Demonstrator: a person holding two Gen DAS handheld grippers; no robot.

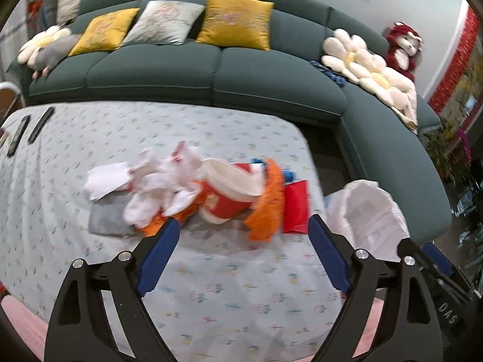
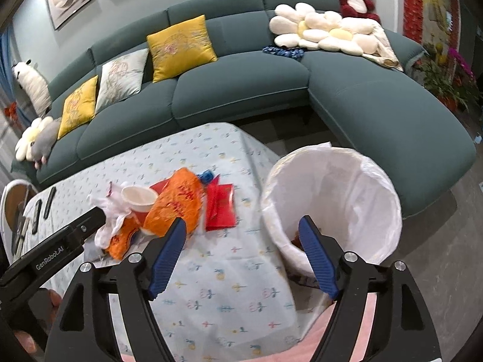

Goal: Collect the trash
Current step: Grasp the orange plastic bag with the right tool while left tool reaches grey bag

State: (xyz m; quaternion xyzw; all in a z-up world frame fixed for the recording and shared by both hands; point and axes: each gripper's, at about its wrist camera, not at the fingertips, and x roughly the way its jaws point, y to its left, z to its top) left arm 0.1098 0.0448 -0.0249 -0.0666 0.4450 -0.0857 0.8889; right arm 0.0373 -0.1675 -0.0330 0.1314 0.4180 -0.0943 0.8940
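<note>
Pale blue cloth with tiny flowers (image 1: 229,286) covers a low table in front of a long dark green sofa (image 1: 193,72). On the cloth, in the middle of the left wrist view, sits a messy pile of trash. It has a red paper cup with a white inside (image 1: 232,190) lying on its side, a crinkly orange plastic bag (image 1: 267,211), some crumpled white tissues (image 1: 163,184) and a flat red paper envelope (image 1: 295,208). The pile stretches sideways across the frame, from left to right.

The left gripper (image 1: 241,232) is just below the pile in its own view, with both blue fingers wide apart and nothing between them. The pile is right ahead of it, so I think this hand is the nearer one for the next grab. It looks like it only needs to go forward and a bit down.

The right gripper (image 2: 241,232) is also spread open and holds nothing. In its view the pile is up and to the left, and the round bin with a white plastic liner (image 2: 377,181) is on the right, just off the table edge. Something reddish brown lies at the bottom of the bin.

Two dark flat remotes (image 1: 30,132) rest at the far left of the table.
</note>
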